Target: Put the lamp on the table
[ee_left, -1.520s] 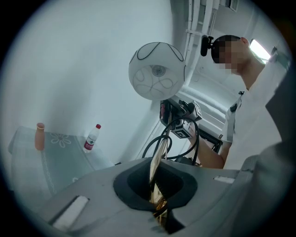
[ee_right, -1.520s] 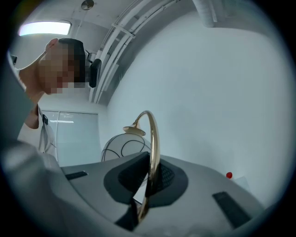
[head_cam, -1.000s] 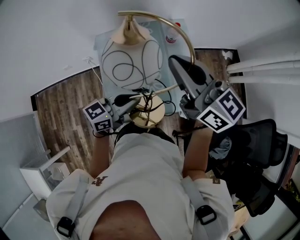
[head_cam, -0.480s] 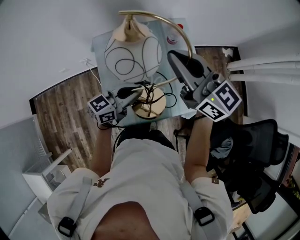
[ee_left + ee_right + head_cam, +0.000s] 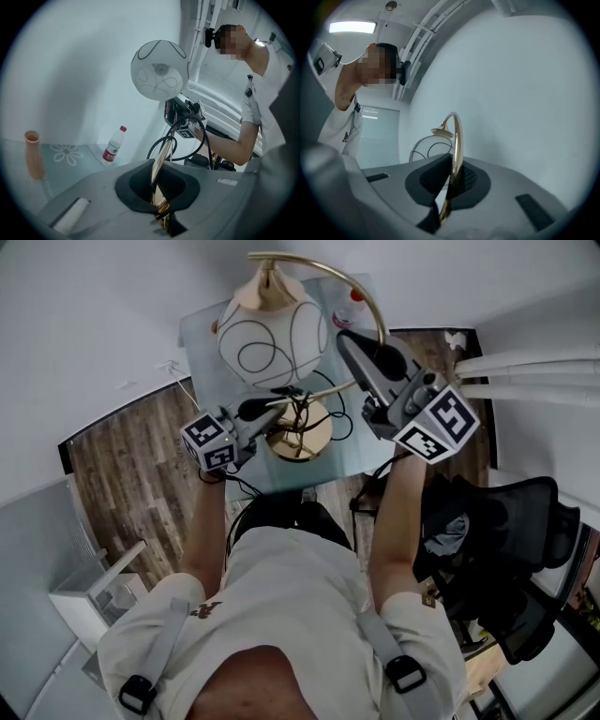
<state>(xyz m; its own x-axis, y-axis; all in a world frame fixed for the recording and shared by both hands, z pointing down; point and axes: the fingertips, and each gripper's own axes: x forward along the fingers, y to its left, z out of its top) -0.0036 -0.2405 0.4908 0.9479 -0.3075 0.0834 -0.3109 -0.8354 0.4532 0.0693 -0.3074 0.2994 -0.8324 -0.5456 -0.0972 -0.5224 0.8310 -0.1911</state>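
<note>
The lamp has a white globe shade (image 5: 272, 338) with black line pattern, a curved gold stem (image 5: 370, 310) and a round gold base (image 5: 300, 432). The base is over the glass table (image 5: 202, 343); whether it rests on it I cannot tell. My left gripper (image 5: 281, 407) is shut on the stem just above the base, seen between its pads in the left gripper view (image 5: 158, 197). My right gripper (image 5: 349, 341) is shut on the stem higher up (image 5: 451, 185). The shade (image 5: 159, 70) hangs above; it shows behind the right jaws (image 5: 429, 147).
A water bottle (image 5: 345, 306) (image 5: 114, 145) and a tan vase (image 5: 33, 154) stand on the table by the wall. The lamp's black cord (image 5: 339, 432) loops off the base. A black office chair (image 5: 506, 549) is at the right, a white shelf (image 5: 94, 587) at the left.
Both grippers carried the lamp away from the person's body. The base moved from the table's near edge to further over the glass. Both grips stayed shut.
</note>
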